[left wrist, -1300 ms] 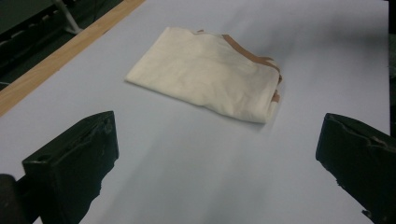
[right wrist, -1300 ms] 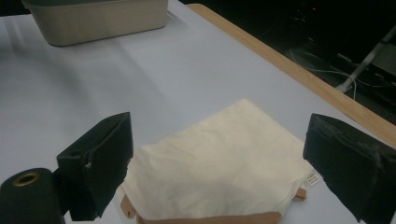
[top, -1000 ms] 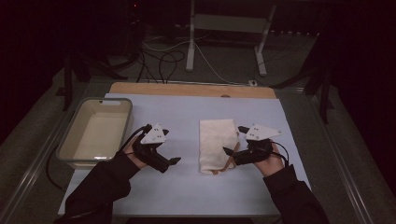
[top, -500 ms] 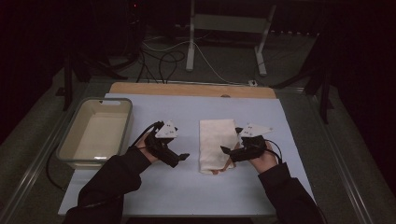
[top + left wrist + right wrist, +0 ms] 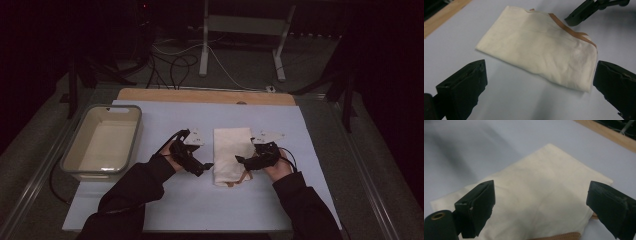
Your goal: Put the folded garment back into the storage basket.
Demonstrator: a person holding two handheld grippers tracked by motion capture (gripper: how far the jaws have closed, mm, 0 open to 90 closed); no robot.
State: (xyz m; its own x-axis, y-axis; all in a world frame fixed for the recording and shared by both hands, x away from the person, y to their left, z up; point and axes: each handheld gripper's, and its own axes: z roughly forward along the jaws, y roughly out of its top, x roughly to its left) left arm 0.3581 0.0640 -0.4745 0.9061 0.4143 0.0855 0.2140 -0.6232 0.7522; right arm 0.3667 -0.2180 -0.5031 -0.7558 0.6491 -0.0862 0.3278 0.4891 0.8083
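A folded cream cloth point(image 5: 231, 154) with a brown strip along one edge lies in the middle of the pale blue mat point(image 5: 165, 210). My left gripper point(image 5: 204, 167) stands open just to the cloth's left, its jaws spread wide in front of the cloth point(image 5: 539, 50) in the left gripper view. At the cloth's right edge my right gripper point(image 5: 241, 161) is open too, jaws hovering over the cloth point(image 5: 544, 195) with nothing pinched. The other hand's gripper point(image 5: 589, 11) shows past the cloth's far side in the left gripper view.
A shallow beige tub point(image 5: 80, 150) sits at the mat's left edge. A bare wooden strip point(image 5: 200, 96) runs along the table's far side. Cables and metal stand legs point(image 5: 204, 50) lie on the dark floor beyond.
Both grippers have closed in toward the cloth from either side. The left one moved right to its edge, and the right one's jaws came over the cloth's near right part.
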